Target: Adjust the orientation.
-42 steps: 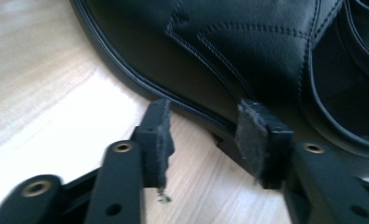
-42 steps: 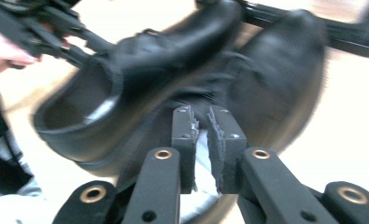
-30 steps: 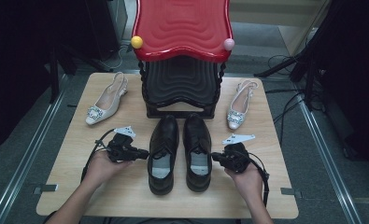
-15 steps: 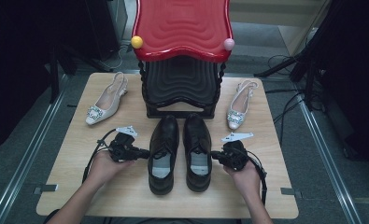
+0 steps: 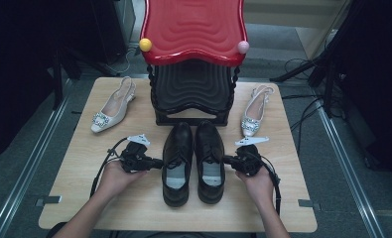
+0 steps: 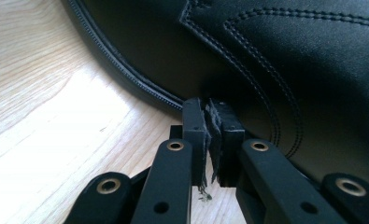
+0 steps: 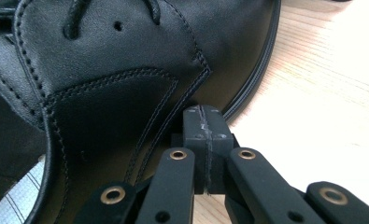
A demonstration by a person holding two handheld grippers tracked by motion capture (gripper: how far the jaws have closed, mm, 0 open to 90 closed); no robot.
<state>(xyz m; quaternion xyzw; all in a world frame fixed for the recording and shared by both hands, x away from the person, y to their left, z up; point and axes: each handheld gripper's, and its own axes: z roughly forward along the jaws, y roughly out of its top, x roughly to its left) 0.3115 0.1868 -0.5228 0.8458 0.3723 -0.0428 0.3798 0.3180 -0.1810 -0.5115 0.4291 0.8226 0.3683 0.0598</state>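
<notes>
we start with the worktop (image 5: 134,208), pale wood-grain board, flat and matte, carrying everything. at its far edge stands the shoe rack (image 5: 193,64), glossy red wavy top shelf over a black ribbed shelf, a yellow ball and a pink ball on its front corners; we judge the shoes are meant for it, so it sits straight ahead of the pair.

the left black shoe (image 5: 177,161) and right black shoe (image 5: 211,158) lie mid-worktop just in front of the rack, side by side and touching or nearly so, toes toward the rack, heels toward us. smooth black leather, double stitching, welted sole edge, laces on top, grey striped lining inside.

two cream slingback heels with sparkly buckles lie apart: one (image 5: 109,109) far left, one (image 5: 255,111) far right, flanking the rack, untouched.

we have the left tool (image 5: 156,162) at the outer side of the left shoe, the right tool (image 5: 228,159) at the outer side of the right shoe, mirrored. in the gripper views the left tool (image 6: 212,135) has its jaws pressed together, frayed pads meeting, tips against the leather just above the welt, nothing clamped. the right tool (image 7: 203,140) likewise has jaws together on nothing, tips at the shoe's side. we judge closed tips serve as pushers, squeezing the pair together or nudging it toward the rack.
</notes>
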